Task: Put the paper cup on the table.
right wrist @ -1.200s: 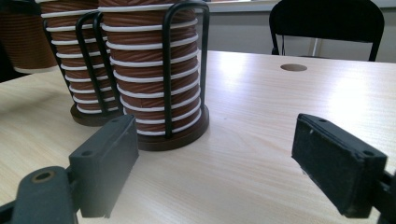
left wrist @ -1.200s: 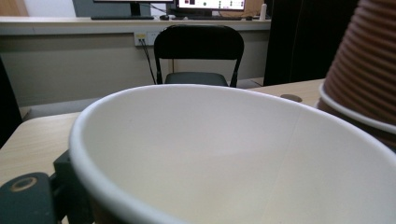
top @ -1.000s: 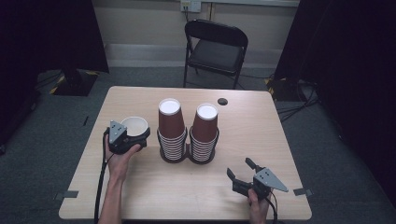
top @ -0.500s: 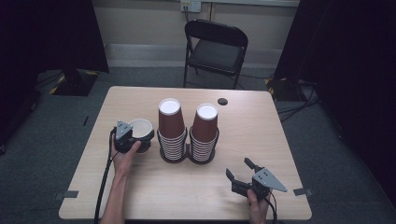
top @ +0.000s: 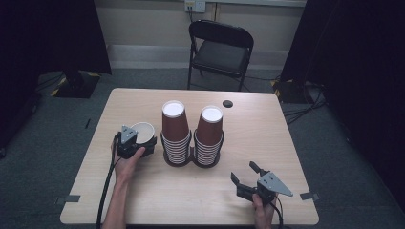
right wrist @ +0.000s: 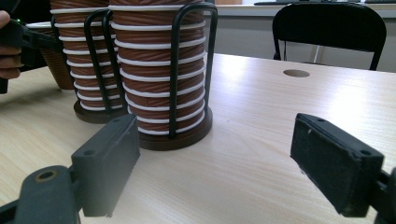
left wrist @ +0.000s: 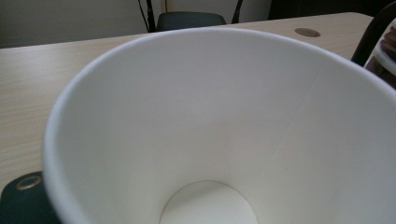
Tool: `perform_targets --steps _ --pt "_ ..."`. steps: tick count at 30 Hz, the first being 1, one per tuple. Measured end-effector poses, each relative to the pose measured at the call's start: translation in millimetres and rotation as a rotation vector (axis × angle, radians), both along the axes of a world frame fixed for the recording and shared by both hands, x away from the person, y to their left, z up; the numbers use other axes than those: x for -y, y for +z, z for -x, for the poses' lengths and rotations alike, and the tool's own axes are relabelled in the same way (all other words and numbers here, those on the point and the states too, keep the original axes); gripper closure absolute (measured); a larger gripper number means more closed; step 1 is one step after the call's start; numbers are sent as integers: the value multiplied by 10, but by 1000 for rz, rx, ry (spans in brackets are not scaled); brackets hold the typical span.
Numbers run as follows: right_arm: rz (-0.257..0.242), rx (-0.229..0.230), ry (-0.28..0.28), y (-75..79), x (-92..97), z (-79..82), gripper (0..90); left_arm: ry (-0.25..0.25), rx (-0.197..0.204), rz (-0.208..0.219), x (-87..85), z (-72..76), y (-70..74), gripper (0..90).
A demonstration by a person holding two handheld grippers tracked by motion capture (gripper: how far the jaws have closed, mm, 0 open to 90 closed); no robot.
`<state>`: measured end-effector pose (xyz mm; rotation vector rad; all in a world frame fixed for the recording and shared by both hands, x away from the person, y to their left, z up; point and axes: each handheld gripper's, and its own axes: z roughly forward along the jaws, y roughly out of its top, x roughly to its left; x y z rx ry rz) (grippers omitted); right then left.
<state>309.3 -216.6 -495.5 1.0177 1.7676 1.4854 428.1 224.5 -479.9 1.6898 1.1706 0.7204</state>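
Note:
A white-lined paper cup (top: pixel 143 129) stands on the left of the wooden table (top: pixel 267 143), and my left gripper (top: pixel 146 139) holds it from the near side. Its jaws have just been closing with the cup between them. In the left gripper view I look straight into the cup's white inside (left wrist: pixel 210 116). Two tall stacks of brown ribbed cups (top: pixel 173 126) (top: pixel 210 131) sit upside down in a black wire rack (top: pixel 191 160) at the table's middle. My right gripper (top: pixel 243 172) rests low at the front right, open, with nothing between its pads (right wrist: pixel 215 158), facing the nearer stack (right wrist: pixel 159 70).
A black folding chair (top: pixel 219 47) stands behind the table. A round cable hole (top: pixel 228 103) lies in the tabletop behind the stacks. Bare wood stretches between the rack and my right gripper. Dark curtains close off both sides.
The left gripper and the cup have shifted slightly right, toward the rack. The right gripper has stayed put.

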Motion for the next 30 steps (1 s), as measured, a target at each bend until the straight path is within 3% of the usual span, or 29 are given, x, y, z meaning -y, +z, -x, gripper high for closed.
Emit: perform_targets --steps 2,6,7,10,15,24,30 --pt "2 1 1 0 -1 0 148 -7 -26 -47 7 7 -47 113" --pt "4 1 1 0 -4 1 149 -3 -48 -68 11 28 -90 141" --pt "3 1 1 0 -3 2 149 3 -79 -103 21 34 -112 151" --pt "3 2 3 0 -2 2 150 22 -55 -140 39 98 -86 150" --pt "5 0 7 1 -6 2 151 12 -93 -112 -1 109 -163 156" --pt "3 -1 8 0 -4 4 150 27 -101 -100 -32 169 -163 157" --pt "1 -1 8 0 -2 7 150 46 -81 -97 -64 252 -162 156"
